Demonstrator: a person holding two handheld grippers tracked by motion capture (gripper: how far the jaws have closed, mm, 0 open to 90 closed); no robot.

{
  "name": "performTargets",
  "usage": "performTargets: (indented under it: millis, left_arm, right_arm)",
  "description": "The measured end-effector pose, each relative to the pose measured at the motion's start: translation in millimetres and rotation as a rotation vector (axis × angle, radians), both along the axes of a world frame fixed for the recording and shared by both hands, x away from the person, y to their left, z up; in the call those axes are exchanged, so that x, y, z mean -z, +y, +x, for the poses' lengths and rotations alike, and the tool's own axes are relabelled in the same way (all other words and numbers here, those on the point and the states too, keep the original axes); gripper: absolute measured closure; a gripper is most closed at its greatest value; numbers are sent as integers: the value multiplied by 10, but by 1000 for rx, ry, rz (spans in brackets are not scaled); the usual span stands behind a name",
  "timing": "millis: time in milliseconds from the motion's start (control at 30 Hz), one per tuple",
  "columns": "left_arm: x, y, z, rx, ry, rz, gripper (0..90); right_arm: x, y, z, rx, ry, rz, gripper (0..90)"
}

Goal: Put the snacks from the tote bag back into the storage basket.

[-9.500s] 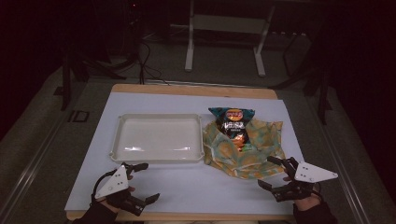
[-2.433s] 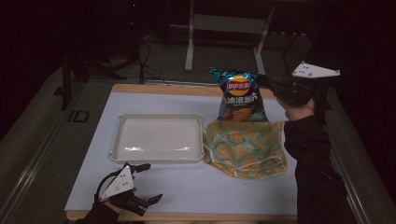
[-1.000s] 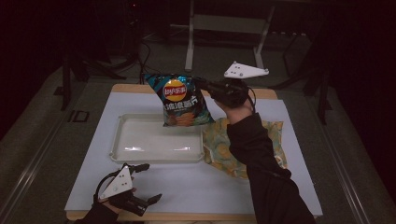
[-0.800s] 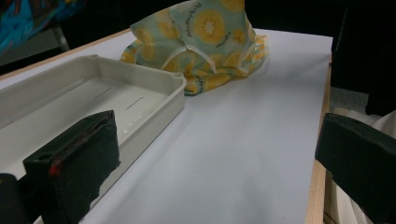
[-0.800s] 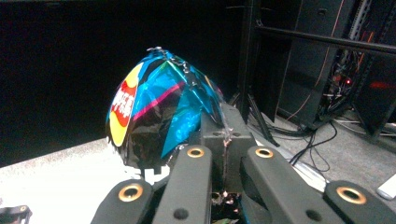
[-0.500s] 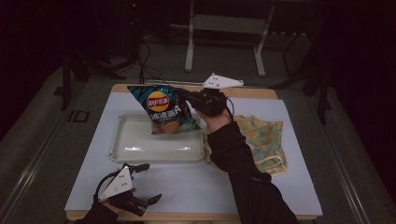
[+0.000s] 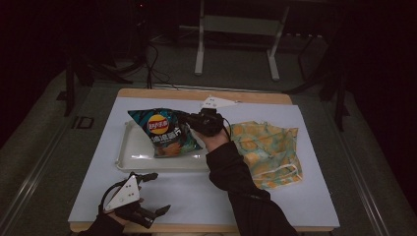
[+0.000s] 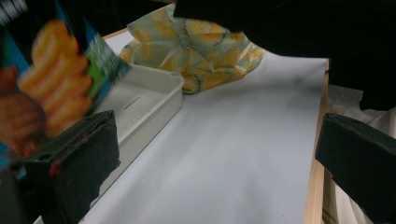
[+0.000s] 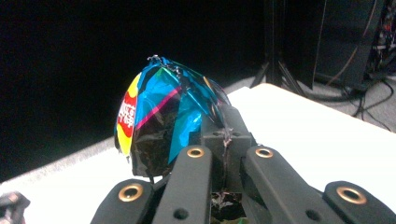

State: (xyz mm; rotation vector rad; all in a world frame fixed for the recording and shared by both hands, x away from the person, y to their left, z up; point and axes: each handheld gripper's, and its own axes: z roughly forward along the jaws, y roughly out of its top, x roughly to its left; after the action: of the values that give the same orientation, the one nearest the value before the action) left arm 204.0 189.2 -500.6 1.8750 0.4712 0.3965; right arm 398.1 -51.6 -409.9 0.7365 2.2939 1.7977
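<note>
Since the right tool (image 7: 189, 124) is clamped on the chip bag (image 7: 164, 132), it hangs over the tray (image 7: 129, 158); left tool (image 7: 147, 194) rests apart.

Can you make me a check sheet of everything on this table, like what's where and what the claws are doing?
Surface: white rectangular table top with a wooden edge, bare along the front.
Job's things: shiny blue crisp bag with a red and yellow logo, held over the white shallow plastic tray; its lower end is at the tray, and I cannot tell if it rests there.
Clutter: crumpled green cloth with an orange print, lying right of the tray.
Grippers: right gripper shut on the bag's edge; left gripper open, at the table's front left, holding nothing.
Cables: dark cables on the floor behind the table.
Surroundings: white metal stand on a grey floor, dark room.
</note>
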Motion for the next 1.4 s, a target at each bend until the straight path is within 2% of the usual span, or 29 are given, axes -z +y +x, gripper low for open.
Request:
performTargets:
  millis: [100,233,367,567,733,900,1100,1200,1400]
  left_arm:
    - [1,-2,-4,1,0,-2,3]
    - [3,-4,-1,1,2,-2,3]
    - [4,-7,0,2,0,3,3]
    - [7,-13,5,5,4,7,3]
    - [8,-15,0,8,3,8,3]
    - [11,-21,0,17,4,12,3]
    - [9,-20,-2,21,5,9,3]
    - [8,-18,-3,22,5,7,3]
    - [6,-17,-4,21,5,7,3]
  right_arm:
    - [82,-4,-2,-8,21,5,900]
    - [151,-47,-2,-4,33,-32,900]
    - [216,-115,41,21,69,-66,900]
    - [303,-155,88,40,99,-99,900]
    - [389,-140,180,79,123,-143,900]
    - [462,-77,274,122,122,-204,900]
    - [512,-32,403,158,162,-226,893]
    - [515,-18,430,181,165,-243,796]
    - [440,-45,444,203,168,-260,687]
